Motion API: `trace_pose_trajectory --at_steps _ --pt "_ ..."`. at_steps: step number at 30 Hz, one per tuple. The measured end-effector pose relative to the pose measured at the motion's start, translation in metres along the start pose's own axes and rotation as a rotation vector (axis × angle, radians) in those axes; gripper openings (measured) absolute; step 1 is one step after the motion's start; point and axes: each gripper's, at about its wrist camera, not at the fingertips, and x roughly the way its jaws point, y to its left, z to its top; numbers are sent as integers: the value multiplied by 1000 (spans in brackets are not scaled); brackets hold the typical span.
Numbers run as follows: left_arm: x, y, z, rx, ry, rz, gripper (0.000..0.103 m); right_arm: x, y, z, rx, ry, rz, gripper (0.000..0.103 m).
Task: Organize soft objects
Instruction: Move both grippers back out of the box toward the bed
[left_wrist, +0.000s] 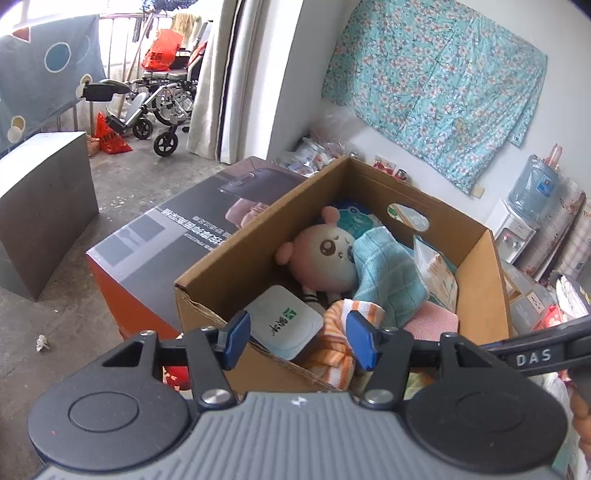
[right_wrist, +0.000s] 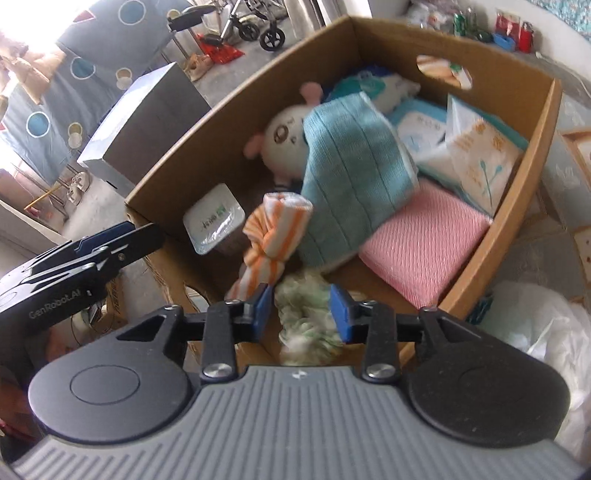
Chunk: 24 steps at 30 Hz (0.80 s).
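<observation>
jaws parted around a blurred green-white bundle (right_wrist: 306, 317) above the box (right_wrist: 517, 192).

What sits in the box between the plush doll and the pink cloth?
The teal towel, draped over the plush doll and overlapping the pink cloth; clearest in the right wrist view.

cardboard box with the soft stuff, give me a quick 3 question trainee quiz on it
1. True or false: the plush toy lies outside the cardboard box.
2. Which cloth covers part of the plush toy's face? A) pink cloth B) teal cloth C) orange-striped cloth
3. What sits between the right gripper fingers?

Key: 1 false, it lies inside. 2 B. 3 a fluffy green-and-white cloth, blurred, at the near end of the box; the blue fingers stand apart on either side of it.
</observation>
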Motion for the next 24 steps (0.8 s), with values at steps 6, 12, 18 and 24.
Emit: trace_pose_trajectory --at_steps 6,12,18,24 --pt "1 -13 -1 35 -9 -14 59 -31 -9 -2 26 -92 46 43" --pt "4 -47 -2 132 2 -86 64 -90 -51 -13 171 -239 126 55" --pt "13 -103 -5 290 6 -185 77 -146 -134 -41 352 -393 21 73" --pt "27 -153 -1 356 1 -249 82 -149 -222 -64 484 -375 -129 73"
